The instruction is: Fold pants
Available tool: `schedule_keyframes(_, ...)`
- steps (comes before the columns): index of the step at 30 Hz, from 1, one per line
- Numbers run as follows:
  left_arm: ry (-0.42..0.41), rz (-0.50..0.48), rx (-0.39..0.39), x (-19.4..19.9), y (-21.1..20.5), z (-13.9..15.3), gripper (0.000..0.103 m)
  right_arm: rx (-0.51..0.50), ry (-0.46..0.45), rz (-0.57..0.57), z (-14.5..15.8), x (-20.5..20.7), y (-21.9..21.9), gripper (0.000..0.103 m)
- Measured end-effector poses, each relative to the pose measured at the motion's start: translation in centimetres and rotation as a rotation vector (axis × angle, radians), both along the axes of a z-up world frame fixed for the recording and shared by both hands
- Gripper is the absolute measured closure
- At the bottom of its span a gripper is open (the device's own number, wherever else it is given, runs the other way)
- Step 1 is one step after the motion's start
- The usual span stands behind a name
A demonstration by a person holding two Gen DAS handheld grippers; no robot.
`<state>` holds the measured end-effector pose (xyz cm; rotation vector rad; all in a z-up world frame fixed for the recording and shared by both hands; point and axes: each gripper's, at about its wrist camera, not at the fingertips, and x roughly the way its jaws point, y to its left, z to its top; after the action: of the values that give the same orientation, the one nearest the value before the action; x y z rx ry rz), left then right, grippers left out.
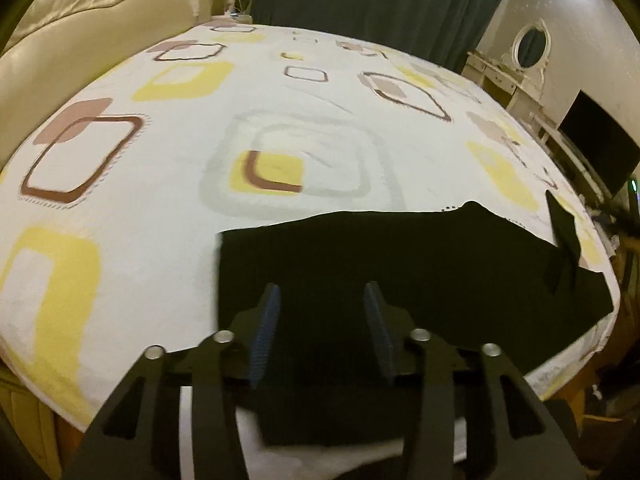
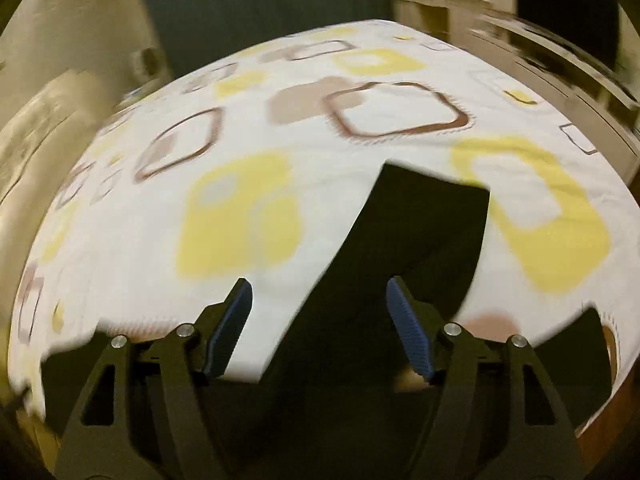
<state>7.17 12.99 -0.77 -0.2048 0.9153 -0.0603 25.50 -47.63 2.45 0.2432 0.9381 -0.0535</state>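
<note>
Black fabric pants [image 1: 400, 264] lie flat in the lower middle of the left wrist view, on a white bedsheet printed with yellow and brown squares [image 1: 160, 208]. The left gripper [image 1: 322, 300] and right gripper [image 2: 320, 292] both hang above them, jaws apart, gripping nothing.

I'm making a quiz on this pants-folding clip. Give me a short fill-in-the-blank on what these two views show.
1. The pants lying on the bed are ____ in colour.
2. The sheet under them is white, printed with brown and ____ squares.
3. Between the blue pads of the left gripper and of the right gripper, the jaws grip ____.

Missing words: black; yellow; nothing
</note>
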Motion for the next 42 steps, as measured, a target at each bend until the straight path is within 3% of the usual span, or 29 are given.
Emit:
schedule_keyframes(6, 0.056, 0.008, -0.009, 3.2, -2.7, -3.2, 0.054, -0.111, 0.121, -0.161, -4.1, 9.8, -1.5, 0.033)
schedule_keyframes(8, 0.067, 0.014, -0.004, 3.8, -3.1, -4.0, 0.053, -0.120, 0.152, -0.182, -5.5, 11.3, -1.7, 0.033)
schedule_keyframes(11, 0.062, 0.022, 0.006, 4.0, -3.7, -4.5, 0.043, -0.115, 0.185, -0.221, -7.4, 13.1, -2.5, 0.033)
schedule_keyframes(16, 0.055, 0.026, 0.022, 4.2, -4.4, -4.4, 0.041, -0.101, 0.226, -0.251, -9.5, 13.5, -3.5, 0.036)
schedule_keyframes(18, 0.057, 0.034, 0.011, 4.2, -4.5, -4.4, 0.040, -0.121, 0.230, -0.262, -9.4, 13.2, -3.9, 0.060)
schedule_keyframes(19, 0.057, 0.038, 0.007, 4.2, -4.4, -4.3, 0.039, -0.121, 0.232, -0.250, -9.3, 12.8, -4.1, 0.064)
schedule_keyframes(20, 0.057, 0.040, 0.002, 4.1, -4.4, -4.3, 0.039, -0.106, 0.227, -0.245, -9.0, 12.4, -4.5, 0.077)
schedule_keyframes(22, 0.058, 0.044, -0.001, 4.1, -4.4, -4.4, 0.039, -0.035, 0.197, -0.248, -8.1, 11.0, -5.7, 0.096)
schedule_keyframes(26, 0.060, 0.047, 0.003, 3.9, -4.5, -4.2, 0.039, 0.047, 0.091, -0.230, -4.7, 7.7, -7.5, 0.097)
schedule_keyframes(34, 0.071, 0.075, -0.019, 3.5, -4.5, -4.0, 0.035, 0.223, -0.182, -0.210, 2.6, -5.8, -14.3, 0.097)
schedule_keyframes(38, 0.072, 0.074, 0.001, 3.1, -5.1, -3.9, 0.034, 0.313, -0.275, -0.251, 2.7, -12.9, -18.9, 0.097)
schedule_keyframes(42, 0.071, 0.057, 0.033, 2.8, -5.8, -3.8, 0.034, 0.423, -0.296, -0.317, -0.8, -18.3, -22.9, 0.097)
